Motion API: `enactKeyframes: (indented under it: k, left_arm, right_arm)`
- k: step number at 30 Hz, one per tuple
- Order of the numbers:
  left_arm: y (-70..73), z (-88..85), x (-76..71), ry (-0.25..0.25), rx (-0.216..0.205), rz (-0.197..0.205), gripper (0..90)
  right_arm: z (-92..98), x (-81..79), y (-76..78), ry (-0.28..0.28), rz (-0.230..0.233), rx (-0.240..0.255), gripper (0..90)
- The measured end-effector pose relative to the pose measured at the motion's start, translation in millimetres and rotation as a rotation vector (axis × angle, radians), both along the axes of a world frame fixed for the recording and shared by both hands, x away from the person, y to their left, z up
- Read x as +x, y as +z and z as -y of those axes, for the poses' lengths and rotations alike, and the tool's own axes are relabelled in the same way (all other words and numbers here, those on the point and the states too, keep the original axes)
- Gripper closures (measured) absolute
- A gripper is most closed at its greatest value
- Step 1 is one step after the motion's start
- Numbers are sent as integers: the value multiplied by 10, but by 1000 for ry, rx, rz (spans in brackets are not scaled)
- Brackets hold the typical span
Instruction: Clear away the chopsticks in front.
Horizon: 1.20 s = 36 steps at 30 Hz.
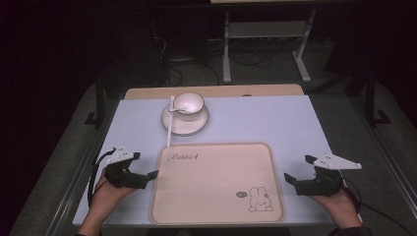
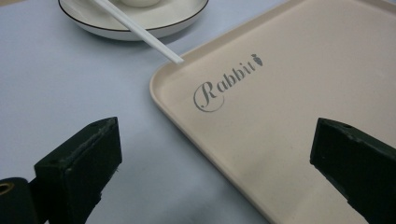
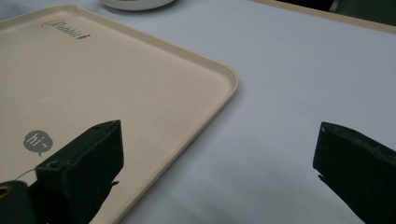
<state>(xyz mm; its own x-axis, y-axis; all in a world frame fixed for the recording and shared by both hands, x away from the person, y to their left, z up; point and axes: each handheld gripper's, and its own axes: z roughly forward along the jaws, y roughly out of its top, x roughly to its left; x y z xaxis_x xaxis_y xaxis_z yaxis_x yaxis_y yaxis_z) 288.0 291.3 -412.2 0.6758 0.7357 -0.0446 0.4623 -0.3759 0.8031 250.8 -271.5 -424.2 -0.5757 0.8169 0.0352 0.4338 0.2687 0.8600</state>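
A cream tray (image 1: 216,182) printed with a rabbit lies at the table's near middle. Behind it a white cup (image 1: 190,103) stands on a black-rimmed saucer (image 1: 185,125). A long white utensil handle (image 1: 169,132) leans across the saucer, its tip near the tray's far left corner. My left gripper (image 1: 145,166) hovers open at the tray's left edge, and in the left gripper view (image 2: 217,163) that edge of the tray (image 2: 303,70) runs between the jaws, with the handle (image 2: 140,32) beyond. My right gripper (image 1: 299,168) is open at the right edge, and the tray (image 3: 116,79) corner lies ahead of the gripper (image 3: 219,168).
The pale blue tabletop (image 1: 275,118) has a wooden strip along its far edge. Beyond the table stand a white metal frame (image 1: 265,34) and loose cables on a dark floor. Bare table lies to the right of the saucer.
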Motion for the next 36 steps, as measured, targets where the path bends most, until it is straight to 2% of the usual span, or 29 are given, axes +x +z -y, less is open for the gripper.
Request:
enactKeyframes:
  k: [16, 36]
  left_arm:
    - [90, 82, 345, 13, 3, 8, 14]
    - [166, 221, 771, 36, 21, -22, 15]
  right_arm:
    - [0, -20, 20, 1, 16, 19, 10]
    - [-8, -22, 19, 8, 14, 23, 10]
